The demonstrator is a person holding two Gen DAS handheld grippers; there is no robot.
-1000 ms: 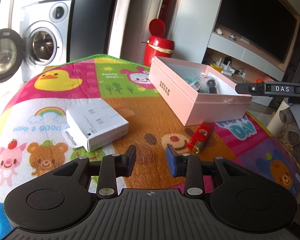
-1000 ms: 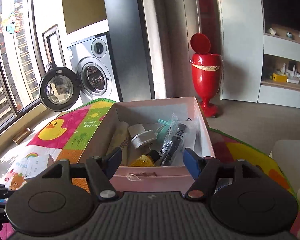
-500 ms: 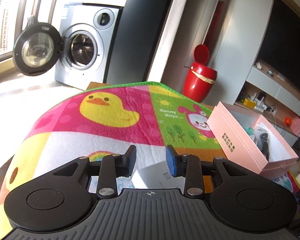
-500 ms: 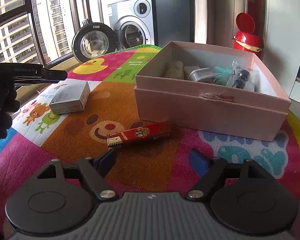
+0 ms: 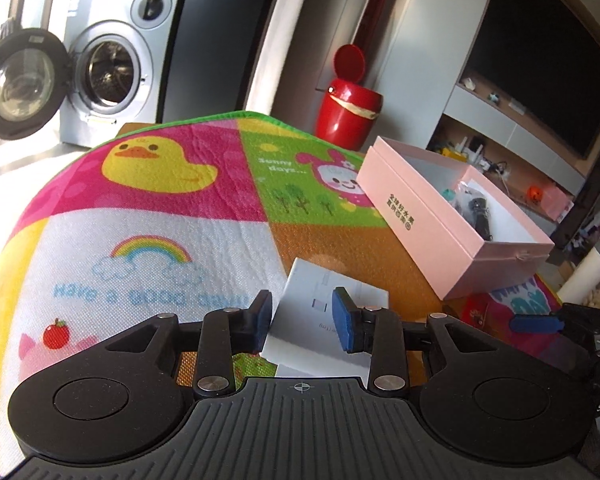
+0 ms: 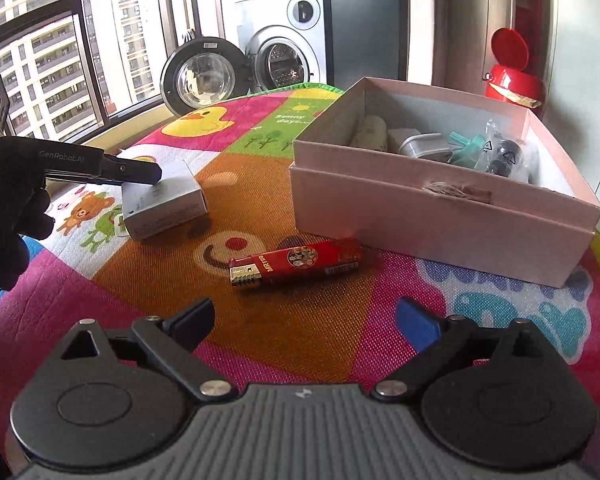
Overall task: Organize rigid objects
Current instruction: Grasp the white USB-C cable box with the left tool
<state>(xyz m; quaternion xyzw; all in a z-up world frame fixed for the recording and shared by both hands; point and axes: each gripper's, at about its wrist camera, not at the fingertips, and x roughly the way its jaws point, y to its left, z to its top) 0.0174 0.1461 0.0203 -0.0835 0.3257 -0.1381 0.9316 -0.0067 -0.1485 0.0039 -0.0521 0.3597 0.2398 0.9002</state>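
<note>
On a round table lay a bright cartoon mat (image 6: 148,280) printed with a duck, a rainbow and bears. Toward its far right side stood an open pink box (image 6: 440,216), holding a pale roll, a grey plug, a teal part and a bagged black item. A small white box (image 5: 324,320) lay on the mat well to the left of the pink box. A red lighter (image 6: 296,262) lay flat just in front of the pink box, its metal end pointing left. The left gripper (image 5: 302,318) hovered over the white box with its fingers parted and a gap on either side, gripping nothing. The right gripper (image 6: 304,320) was held above the mat, near the lighter, its fingers spread wide and empty. Beyond the table stood a washing machine (image 6: 284,52) with its door open and a red bin (image 5: 348,118).
</note>
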